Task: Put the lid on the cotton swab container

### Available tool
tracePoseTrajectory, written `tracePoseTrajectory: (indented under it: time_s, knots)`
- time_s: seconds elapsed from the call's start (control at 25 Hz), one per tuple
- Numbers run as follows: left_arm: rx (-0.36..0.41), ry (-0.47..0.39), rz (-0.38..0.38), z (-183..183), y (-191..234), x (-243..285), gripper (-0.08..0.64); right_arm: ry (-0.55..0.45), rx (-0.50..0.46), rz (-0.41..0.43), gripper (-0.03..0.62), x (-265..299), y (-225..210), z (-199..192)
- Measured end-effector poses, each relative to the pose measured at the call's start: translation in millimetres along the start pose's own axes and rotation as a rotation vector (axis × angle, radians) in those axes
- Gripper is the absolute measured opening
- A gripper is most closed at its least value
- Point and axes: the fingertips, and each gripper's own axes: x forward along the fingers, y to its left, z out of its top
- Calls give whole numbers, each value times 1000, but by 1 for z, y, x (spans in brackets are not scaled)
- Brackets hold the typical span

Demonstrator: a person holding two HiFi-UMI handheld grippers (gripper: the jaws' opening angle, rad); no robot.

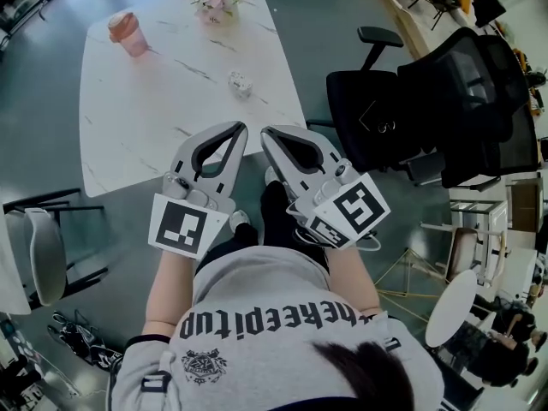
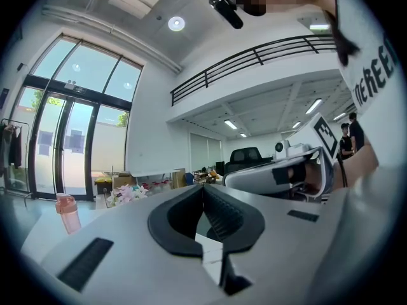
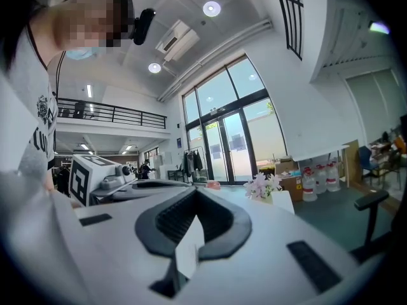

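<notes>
Marble tabletop point(image 1: 128, 118) carries the small cotton swab container point(image 1: 239, 83) toward its right edge, untouched. My left fingers point(image 1: 233, 148) and right fingers point(image 1: 278, 152) are clenched empty by the near edge, so lidding isn't begun.

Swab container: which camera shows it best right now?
Head view: the small white container sits in the open on the table. Neither gripper view shows it; each looks level over its own shut jaws.
</notes>
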Motion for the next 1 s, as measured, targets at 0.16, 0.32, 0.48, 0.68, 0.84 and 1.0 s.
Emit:
tracePoseTrajectory:
  time_s: [0.16, 0.32, 0.48, 0.68, 0.84, 1.0]
  knots:
    - [2, -3, 32, 0, 10, 11, 15, 3, -3, 22, 11, 9, -14, 2]
    - [8, -7, 69, 0, 22, 24, 16, 8, 3, 54, 11, 20, -30, 5]
    - [5, -9, 102, -2, 36, 39, 17, 15, 1, 88, 11, 35, -47, 8]
    - [29, -2, 137, -3, 50, 57, 17, 27, -3, 134, 11, 52, -68, 11]
    - [20, 7, 180, -5, 63, 70, 17, 34, -3, 168, 12, 66, -84, 14]
    - [7, 8, 228, -11, 78, 77, 17, 38, -6, 196, 12, 80, -97, 15]
